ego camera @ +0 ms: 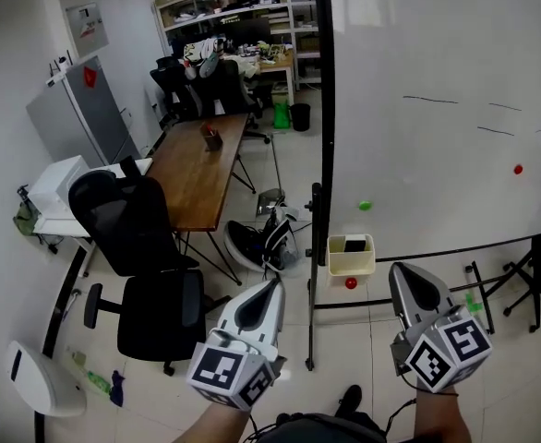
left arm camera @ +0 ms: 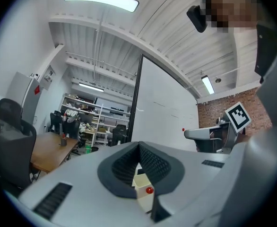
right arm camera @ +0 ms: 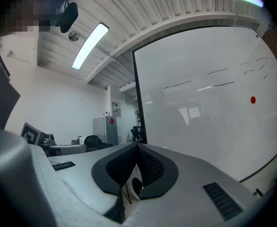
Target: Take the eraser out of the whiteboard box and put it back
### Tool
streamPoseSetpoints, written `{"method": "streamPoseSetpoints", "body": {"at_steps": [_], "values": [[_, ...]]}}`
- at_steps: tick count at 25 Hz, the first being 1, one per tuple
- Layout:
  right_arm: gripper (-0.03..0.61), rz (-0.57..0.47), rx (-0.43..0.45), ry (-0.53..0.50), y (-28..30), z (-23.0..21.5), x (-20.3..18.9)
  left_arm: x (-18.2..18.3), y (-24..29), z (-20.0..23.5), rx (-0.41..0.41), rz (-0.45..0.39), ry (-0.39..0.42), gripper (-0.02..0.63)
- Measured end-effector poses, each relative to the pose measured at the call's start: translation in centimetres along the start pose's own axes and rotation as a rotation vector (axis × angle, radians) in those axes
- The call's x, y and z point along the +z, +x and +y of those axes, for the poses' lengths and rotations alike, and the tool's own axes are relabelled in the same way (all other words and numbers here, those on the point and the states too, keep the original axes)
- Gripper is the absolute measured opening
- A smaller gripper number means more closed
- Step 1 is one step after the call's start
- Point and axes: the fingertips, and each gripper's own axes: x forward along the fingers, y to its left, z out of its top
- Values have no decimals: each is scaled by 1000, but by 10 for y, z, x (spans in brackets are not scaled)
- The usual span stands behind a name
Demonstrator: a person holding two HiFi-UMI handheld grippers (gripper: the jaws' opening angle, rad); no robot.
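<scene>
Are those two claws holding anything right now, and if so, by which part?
Nothing. The left claw and the right claw are both shut and empty.

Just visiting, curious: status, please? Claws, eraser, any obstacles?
Left gripper, right gripper: shut, empty, short of the whiteboard. Eraser sits in the box at its lower corner. Path looks clear.

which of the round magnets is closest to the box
The red magnet just beneath the box; the green one sits higher, the other red one far right.
</scene>
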Motion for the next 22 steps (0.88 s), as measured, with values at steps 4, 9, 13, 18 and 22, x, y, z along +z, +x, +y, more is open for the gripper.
{"method": "streamPoseSetpoints", "body": {"at_steps": [4, 9, 13, 18, 22], "values": [[26, 0, -52, -3, -8, 33, -6, -5, -20, 18, -58, 12, -27, 26], [26, 1, -81, -13, -36, 63, 1, 3, -52, 9, -97, 10, -46, 26], [26, -17, -55, -21, -57, 58, 14, 17, -59, -14, -81, -23, -17, 26], [26, -19, -5, -9, -83, 32, 24, 26, -55, -51, -38, -42, -8, 26], [25, -18, 20, -17, -98, 20, 30, 29, -53, -76, -30, -42, -3, 26]]}}
